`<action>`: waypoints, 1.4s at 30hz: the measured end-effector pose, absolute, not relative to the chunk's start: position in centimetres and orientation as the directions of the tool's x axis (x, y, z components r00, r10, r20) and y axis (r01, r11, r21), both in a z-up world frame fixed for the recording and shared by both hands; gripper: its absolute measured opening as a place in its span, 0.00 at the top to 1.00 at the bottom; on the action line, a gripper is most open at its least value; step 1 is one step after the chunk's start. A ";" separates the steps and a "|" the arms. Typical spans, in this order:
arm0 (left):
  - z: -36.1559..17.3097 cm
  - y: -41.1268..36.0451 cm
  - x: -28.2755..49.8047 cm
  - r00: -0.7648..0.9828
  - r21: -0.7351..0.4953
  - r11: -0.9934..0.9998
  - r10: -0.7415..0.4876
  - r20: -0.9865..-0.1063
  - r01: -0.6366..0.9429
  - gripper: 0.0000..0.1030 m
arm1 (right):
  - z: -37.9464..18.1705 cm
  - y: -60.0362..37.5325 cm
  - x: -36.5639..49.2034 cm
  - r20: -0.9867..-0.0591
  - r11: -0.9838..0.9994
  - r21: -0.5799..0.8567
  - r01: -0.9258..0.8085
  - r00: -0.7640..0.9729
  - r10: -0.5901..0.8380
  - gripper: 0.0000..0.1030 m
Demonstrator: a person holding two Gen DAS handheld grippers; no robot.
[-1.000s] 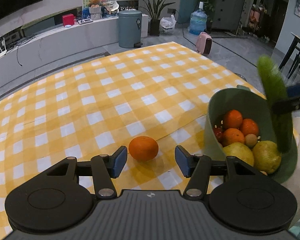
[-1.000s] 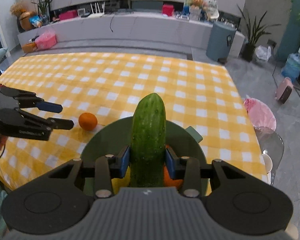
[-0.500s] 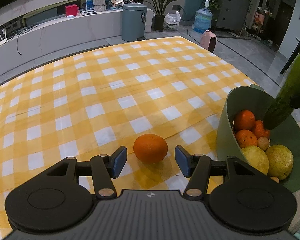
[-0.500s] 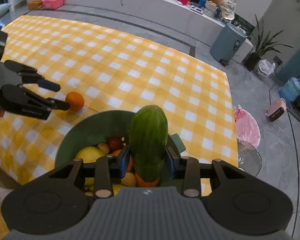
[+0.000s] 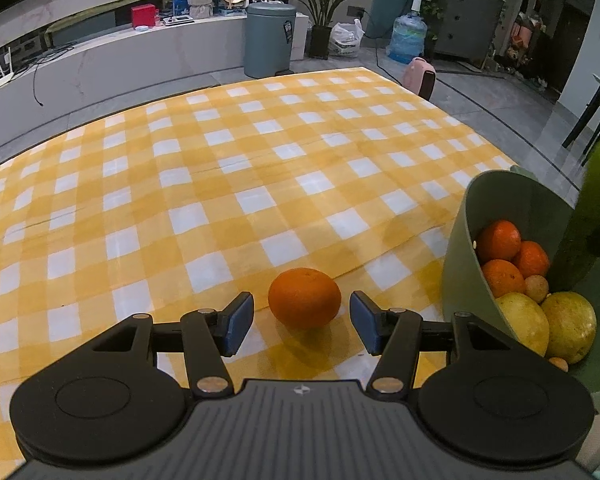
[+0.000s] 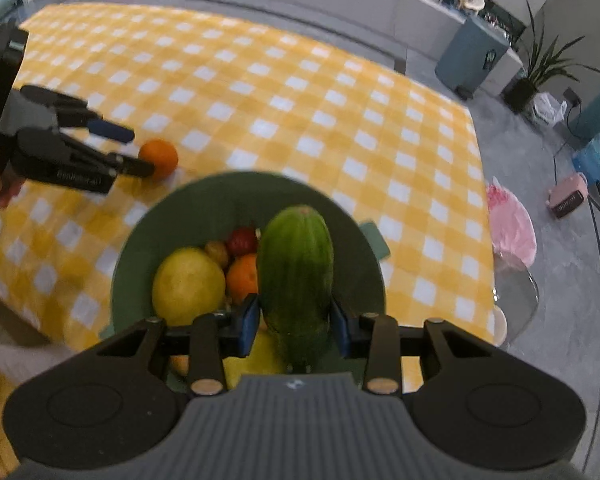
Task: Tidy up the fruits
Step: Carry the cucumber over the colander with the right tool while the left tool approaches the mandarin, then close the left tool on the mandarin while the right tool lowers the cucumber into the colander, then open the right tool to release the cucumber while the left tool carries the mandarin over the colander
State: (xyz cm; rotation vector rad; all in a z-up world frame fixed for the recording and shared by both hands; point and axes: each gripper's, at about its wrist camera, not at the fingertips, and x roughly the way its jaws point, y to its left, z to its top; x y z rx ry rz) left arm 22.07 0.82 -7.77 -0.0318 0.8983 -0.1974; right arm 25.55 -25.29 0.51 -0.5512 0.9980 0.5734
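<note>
Gripping a cucumber between its blue pads, the right gripper holds it nose-down over the green bowl of oranges, lemons and small fruit near the table edge. Left gripper sits low on the yellow checked cloth, jaws spread wide either side of a loose orange, pads not touching it.

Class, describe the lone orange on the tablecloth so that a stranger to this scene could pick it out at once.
Start at the yellow-checked tablecloth and find the green bowl of fruit at its near edge. Just beside the bowl lies one orange, between the left gripper's open jaws. Every other orange sits inside the bowl.
</note>
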 end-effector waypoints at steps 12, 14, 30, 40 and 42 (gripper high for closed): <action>-8.4 0.4 22.9 0.602 -0.095 0.984 -0.169 -0.781 0.153 0.37 | -2.5 -24.7 28.9 -0.849 0.741 -0.097 -0.664 0.444 0.286 0.66; -8.4 0.5 23.0 0.603 -0.092 0.984 -0.166 -0.781 0.152 0.37 | -2.5 -25.0 29.2 -0.848 0.743 -0.072 -0.665 0.433 0.305 0.66; -9.0 -0.8 23.2 0.607 -0.046 0.980 -0.157 -0.779 0.194 0.51 | -4.6 -29.6 25.8 -0.781 0.807 0.030 -0.590 0.490 0.387 0.63; -8.9 -1.5 23.1 0.605 -0.014 0.983 -0.124 -0.787 0.183 0.51 | -4.9 -29.4 24.9 -0.745 0.800 -0.016 -0.599 0.541 0.390 0.65; -8.8 -1.6 23.2 0.602 -0.011 0.983 -0.122 -0.789 0.184 0.51 | -4.0 -28.9 24.4 -0.749 0.783 -0.076 -0.617 0.554 0.364 0.65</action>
